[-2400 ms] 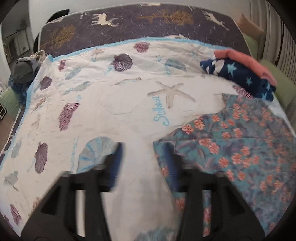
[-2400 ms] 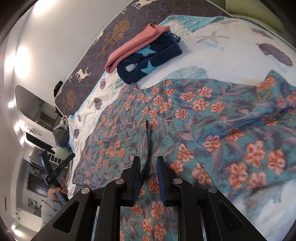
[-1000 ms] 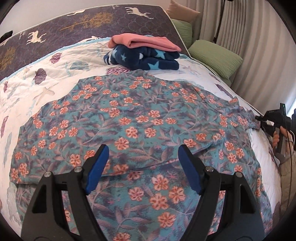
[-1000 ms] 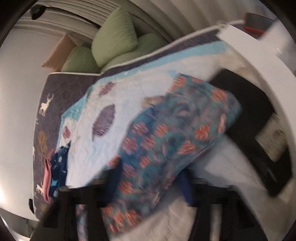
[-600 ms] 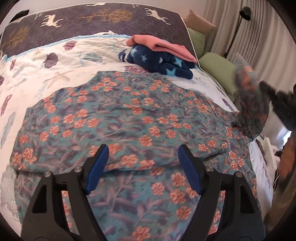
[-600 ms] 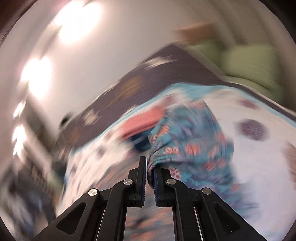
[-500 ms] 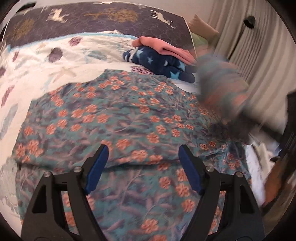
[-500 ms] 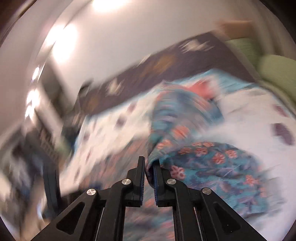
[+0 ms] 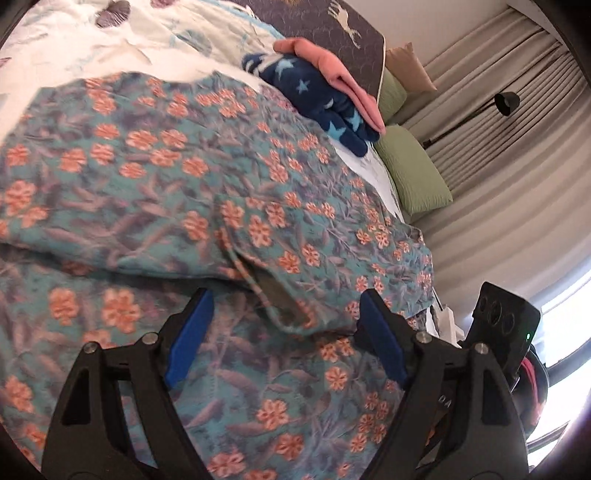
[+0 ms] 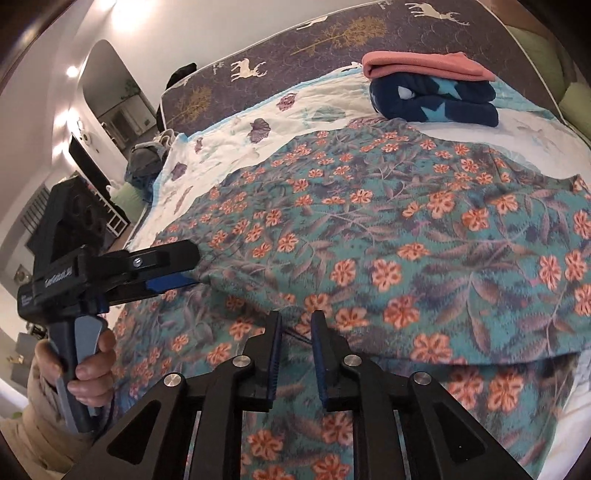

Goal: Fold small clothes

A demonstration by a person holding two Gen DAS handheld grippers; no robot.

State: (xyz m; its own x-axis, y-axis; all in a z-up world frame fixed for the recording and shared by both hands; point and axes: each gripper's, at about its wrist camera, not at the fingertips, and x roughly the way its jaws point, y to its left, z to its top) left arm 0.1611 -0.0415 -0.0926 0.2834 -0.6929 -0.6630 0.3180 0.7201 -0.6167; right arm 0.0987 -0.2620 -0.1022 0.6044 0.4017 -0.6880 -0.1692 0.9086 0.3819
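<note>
A teal garment with orange flowers [image 9: 192, 177] lies spread on the bed, its upper layer folded over the lower one; it also shows in the right wrist view [image 10: 388, 236]. My left gripper [image 9: 284, 332] is open just above the folded edge, empty. In the right wrist view it [image 10: 184, 266] hovers at the garment's left edge. My right gripper [image 10: 295, 332] has its jaws slightly apart at the fold's front edge, holding nothing.
A folded stack, pink cloth on a navy star-print one [image 10: 432, 88], sits at the far side of the bed [image 10: 229, 147]; it also shows in the left wrist view [image 9: 325, 96]. Green pillows [image 9: 410, 173] and curtains stand to the right. A dark headboard [image 10: 332, 33] is behind.
The right gripper swung a flap of the floral garment across, laid it on top and let go. The left gripper stayed open and shifted to the right over the garment.
</note>
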